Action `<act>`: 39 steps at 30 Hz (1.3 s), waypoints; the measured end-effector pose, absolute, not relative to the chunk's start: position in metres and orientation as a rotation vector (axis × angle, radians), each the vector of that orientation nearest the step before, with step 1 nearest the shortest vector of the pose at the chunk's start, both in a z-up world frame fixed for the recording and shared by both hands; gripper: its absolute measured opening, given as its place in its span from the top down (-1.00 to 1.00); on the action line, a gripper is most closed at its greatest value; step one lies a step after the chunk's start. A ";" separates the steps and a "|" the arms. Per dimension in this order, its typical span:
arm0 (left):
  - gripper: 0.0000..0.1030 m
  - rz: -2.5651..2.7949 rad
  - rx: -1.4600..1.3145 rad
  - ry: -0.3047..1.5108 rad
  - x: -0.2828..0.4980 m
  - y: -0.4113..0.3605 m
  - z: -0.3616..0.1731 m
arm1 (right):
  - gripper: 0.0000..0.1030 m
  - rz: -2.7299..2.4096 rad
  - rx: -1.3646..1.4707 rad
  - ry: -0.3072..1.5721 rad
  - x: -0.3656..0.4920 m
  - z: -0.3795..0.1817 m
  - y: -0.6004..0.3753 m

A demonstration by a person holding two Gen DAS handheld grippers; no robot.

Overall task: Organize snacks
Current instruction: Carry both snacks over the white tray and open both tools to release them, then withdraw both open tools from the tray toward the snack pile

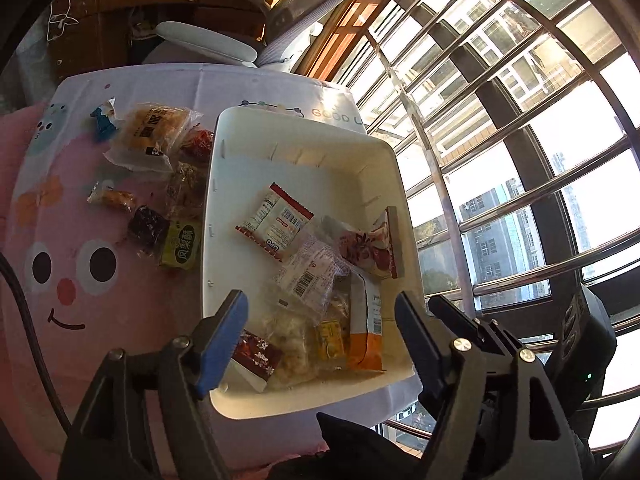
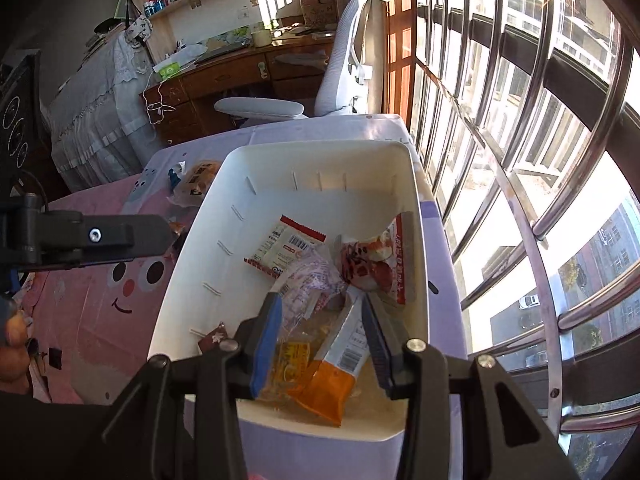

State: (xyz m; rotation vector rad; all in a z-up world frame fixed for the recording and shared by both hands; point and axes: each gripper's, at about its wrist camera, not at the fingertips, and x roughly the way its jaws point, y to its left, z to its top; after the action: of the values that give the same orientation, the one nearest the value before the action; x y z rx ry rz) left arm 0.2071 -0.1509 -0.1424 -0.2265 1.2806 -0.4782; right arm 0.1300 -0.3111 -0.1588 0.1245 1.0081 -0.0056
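A white plastic bin [image 1: 210,216] [image 2: 320,160] stands on the pink cartoon cloth and holds several snack packs. Among them are a red-and-white pack [image 1: 276,220] [image 2: 286,246], an orange-and-white pack [image 1: 366,332] [image 2: 340,360], a yellow pack [image 2: 290,360] and a maroon pack [image 1: 256,354]. My left gripper [image 1: 320,320] hangs open over the bin's near end, its pads clear of the packs below. My right gripper [image 2: 322,322] hovers over the same end, jaws partly apart, and the orange-and-white pack shows in the gap beneath them. More packs lie loose on the cloth, such as a bread pack [image 1: 148,136] and a green pack [image 1: 182,244].
A barred window [image 1: 520,160] [image 2: 520,160] runs close along the right of the table. A white chair [image 2: 344,60] and a wooden desk [image 2: 224,76] stand behind it. The other tool's black housing [image 1: 584,340] sits at the bin's right.
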 end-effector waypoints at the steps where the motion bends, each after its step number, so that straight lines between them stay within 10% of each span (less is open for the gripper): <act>1: -0.45 -0.477 -0.227 1.282 0.207 -0.149 -0.143 | 0.19 -0.002 0.124 1.010 0.130 -0.159 -0.309; 39: -0.60 -0.423 -0.111 1.339 0.222 0.055 -0.151 | 0.04 -0.080 0.233 1.046 0.127 -0.175 -0.131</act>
State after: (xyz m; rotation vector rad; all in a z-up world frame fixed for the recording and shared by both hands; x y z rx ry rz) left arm 0.2216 0.0549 -0.1508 -0.1106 1.3388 -0.4228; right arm 0.1274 -0.1310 -0.1753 0.2331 1.0459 -0.0801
